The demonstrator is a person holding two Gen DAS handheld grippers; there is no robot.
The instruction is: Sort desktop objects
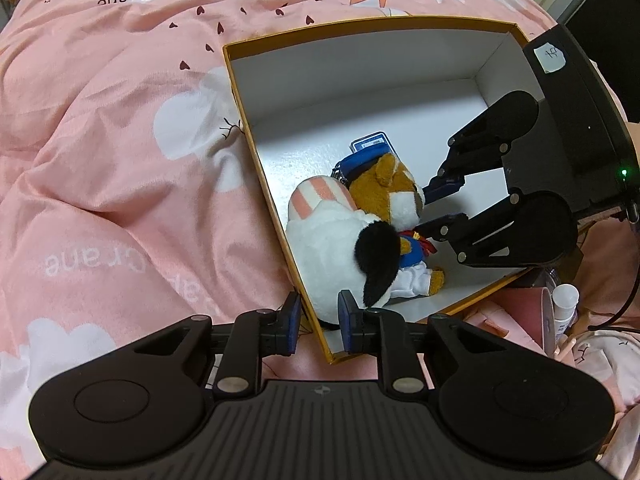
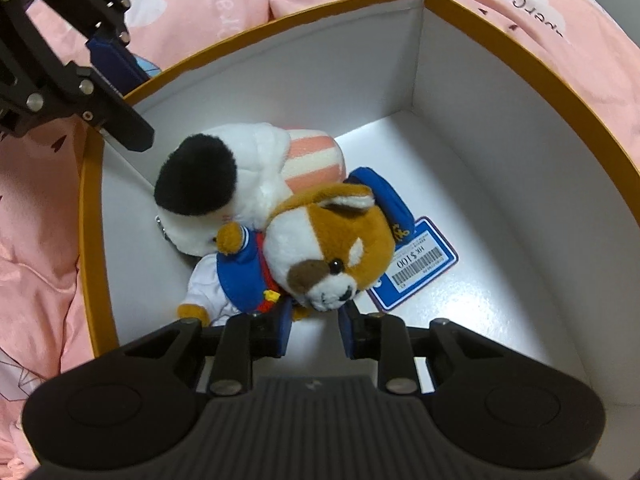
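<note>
The dog plush (image 2: 320, 256) lies in the box (image 2: 520, 92), against the white plush (image 2: 224, 196), its price tag (image 2: 416, 268) flat on the box floor. The right gripper (image 2: 314, 320) reaches into the box, jaws narrowed at the dog's chin; whether they pinch it I cannot tell, so check before lifting. The left gripper (image 1: 318, 326), jaws clenched on the box wall, should hold the box steady on the bed (image 1: 120, 140).

I count two plush toys, one brown dog (image 2: 336, 248) and one white animal (image 2: 224, 184), one price tag (image 2: 420, 264), one open box (image 2: 500, 92) and one small white bottle (image 1: 565, 304).
</note>
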